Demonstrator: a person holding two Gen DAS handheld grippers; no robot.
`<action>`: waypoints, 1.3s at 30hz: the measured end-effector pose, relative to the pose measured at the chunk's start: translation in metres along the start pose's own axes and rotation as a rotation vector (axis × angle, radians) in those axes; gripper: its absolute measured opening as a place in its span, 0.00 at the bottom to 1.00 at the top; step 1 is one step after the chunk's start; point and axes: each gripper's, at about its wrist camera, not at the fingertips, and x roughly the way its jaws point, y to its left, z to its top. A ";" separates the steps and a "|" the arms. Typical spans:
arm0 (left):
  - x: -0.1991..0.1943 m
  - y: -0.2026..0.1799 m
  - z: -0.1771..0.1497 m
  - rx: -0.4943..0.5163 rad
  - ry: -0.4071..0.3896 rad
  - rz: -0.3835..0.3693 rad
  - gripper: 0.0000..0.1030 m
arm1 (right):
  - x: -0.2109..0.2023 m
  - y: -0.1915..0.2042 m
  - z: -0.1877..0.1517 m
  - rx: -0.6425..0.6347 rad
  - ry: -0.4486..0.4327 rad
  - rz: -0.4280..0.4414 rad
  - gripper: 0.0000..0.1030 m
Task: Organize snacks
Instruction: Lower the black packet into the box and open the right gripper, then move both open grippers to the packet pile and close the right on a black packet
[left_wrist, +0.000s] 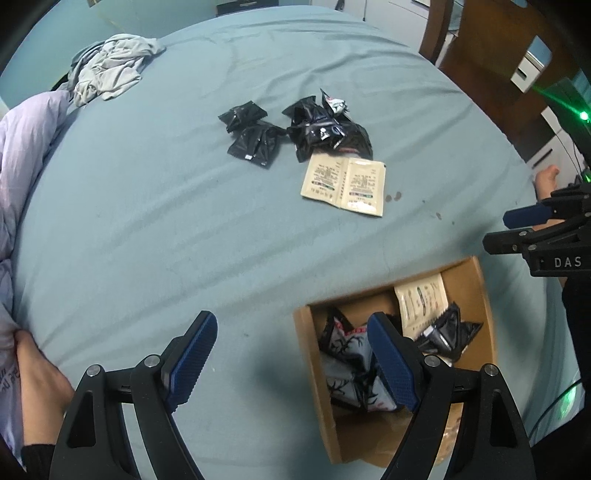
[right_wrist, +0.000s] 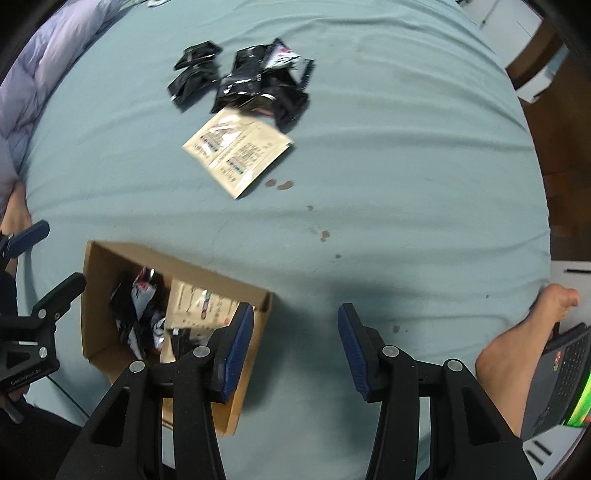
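Beside the cardboard box (right_wrist: 110, 258), both grippers (empty) agape, snack packets (left_wrist: 317, 129) beyond

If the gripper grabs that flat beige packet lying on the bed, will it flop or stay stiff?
The beige packet looks thin and flat, so it would probably bend and droop when lifted by one edge. It seems light. Lying flush on the soft sheet, it may be tricky to get under.

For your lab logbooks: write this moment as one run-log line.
left gripper: open, empty | right gripper: open, empty | cardboard box: partly filled | beige sachets, black packets: on bed
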 end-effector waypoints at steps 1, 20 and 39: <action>0.000 0.001 0.001 -0.004 -0.002 -0.001 0.82 | 0.000 -0.002 0.002 0.002 -0.002 -0.001 0.45; 0.014 0.005 0.027 0.066 0.019 0.057 0.82 | 0.010 -0.039 0.037 0.107 -0.073 0.082 0.45; 0.055 0.047 0.074 -0.053 0.017 0.060 0.82 | 0.057 -0.045 0.097 0.202 -0.088 0.255 0.45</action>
